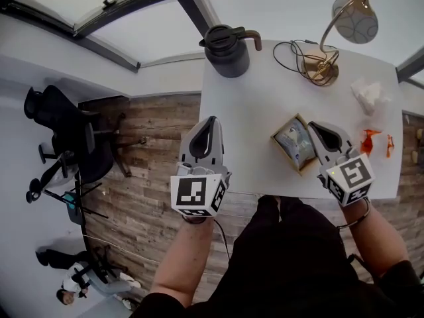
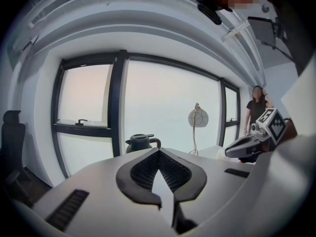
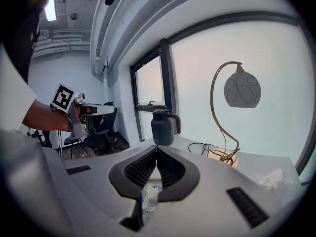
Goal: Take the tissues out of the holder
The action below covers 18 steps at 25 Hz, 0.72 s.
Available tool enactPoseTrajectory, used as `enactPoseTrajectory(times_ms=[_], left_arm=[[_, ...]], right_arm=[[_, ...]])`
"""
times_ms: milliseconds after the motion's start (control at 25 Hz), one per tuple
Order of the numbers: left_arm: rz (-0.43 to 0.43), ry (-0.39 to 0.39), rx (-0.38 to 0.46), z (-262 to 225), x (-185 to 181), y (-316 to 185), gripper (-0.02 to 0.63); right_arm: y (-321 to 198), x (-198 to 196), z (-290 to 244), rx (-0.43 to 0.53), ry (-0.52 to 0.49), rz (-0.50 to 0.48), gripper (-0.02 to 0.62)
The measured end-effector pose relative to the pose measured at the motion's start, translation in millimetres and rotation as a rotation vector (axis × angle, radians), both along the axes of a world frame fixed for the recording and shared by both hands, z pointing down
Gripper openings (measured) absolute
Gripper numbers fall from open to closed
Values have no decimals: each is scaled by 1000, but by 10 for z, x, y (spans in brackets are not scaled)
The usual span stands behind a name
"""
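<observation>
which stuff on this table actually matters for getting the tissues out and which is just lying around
For the job:
holder
tissues inside it
crumpled tissue on the table
left gripper, shut
right gripper, shut, by the holder

Lying about:
dark jug
lamp
cable
orange scraps

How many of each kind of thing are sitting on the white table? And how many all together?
dark jug: 1
lamp: 1
tissue holder: 1
crumpled tissue: 1
orange bits: 2
Total: 6
</observation>
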<state>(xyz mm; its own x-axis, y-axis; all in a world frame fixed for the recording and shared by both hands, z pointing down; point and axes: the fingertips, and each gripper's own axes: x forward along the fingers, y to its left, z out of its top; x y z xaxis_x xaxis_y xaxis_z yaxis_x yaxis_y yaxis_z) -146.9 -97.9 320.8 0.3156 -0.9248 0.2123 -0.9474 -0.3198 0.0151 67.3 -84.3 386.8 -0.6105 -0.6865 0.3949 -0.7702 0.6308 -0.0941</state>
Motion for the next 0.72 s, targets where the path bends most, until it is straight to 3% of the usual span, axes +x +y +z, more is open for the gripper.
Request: enactPoseTrajectory(times_ms=[720], left_arm=[[51,-16,-77,746,123,61,3]], right_arm=[[45,-94,727,-117,79,-19,6]])
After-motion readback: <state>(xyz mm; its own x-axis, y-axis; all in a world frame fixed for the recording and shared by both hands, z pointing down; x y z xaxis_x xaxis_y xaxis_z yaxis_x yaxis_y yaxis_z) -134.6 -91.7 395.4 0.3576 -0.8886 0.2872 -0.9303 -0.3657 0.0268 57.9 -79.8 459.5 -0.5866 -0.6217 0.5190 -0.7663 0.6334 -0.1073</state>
